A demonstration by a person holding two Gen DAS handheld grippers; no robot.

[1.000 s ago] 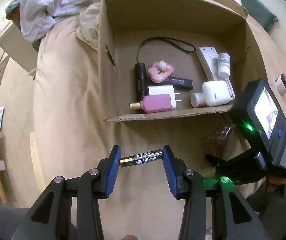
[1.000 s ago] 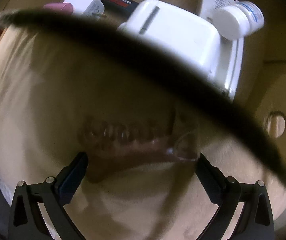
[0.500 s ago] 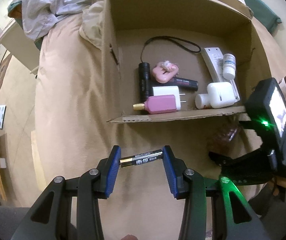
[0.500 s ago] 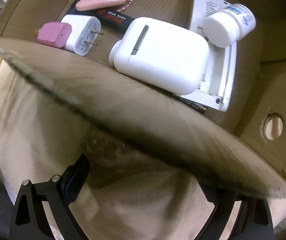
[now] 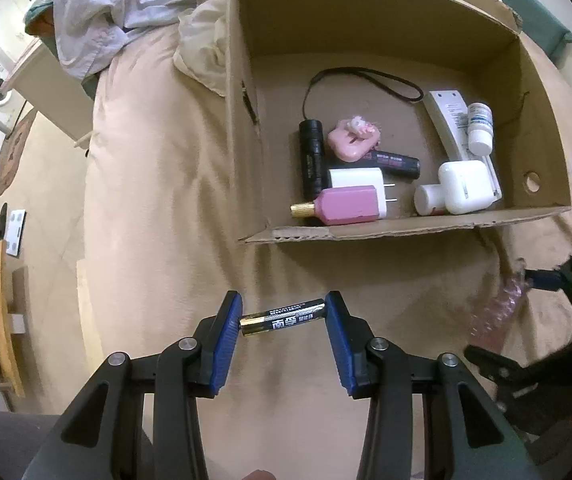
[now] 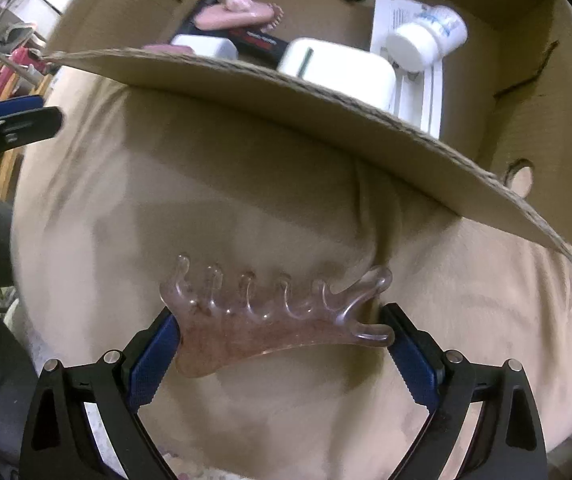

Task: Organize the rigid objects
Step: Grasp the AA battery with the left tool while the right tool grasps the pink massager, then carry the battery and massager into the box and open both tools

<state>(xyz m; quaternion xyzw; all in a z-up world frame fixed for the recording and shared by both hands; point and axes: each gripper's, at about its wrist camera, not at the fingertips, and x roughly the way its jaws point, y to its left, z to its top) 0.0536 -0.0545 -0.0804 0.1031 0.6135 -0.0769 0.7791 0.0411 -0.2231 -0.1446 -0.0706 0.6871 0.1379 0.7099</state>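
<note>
Right gripper [image 6: 278, 344] just came up off bed [image 6: 246, 208], comb [image 6: 270, 312] now clamped end to end in jaws, clear of blanket. So pickup done, drop into box [image 5: 405, 230] next, I'd guess.

Left gripper [image 5: 284, 322] hasn't budged, jaws part closed on battery [image 5: 284, 319], hovering near bed's front edge.

Box near wall [image 6: 325, 100] sits between comb and inside. Charger [image 5: 355, 179], white case [image 5: 465, 186], pill bottle [image 5: 479, 128] already crowd that near side.

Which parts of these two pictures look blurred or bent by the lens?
Left wrist view: sharp on the battery, but the comb at the right edge is smeared. Right wrist view: the comb is sharp; the box's edge bows strongly, and the bottle is soft.
</note>
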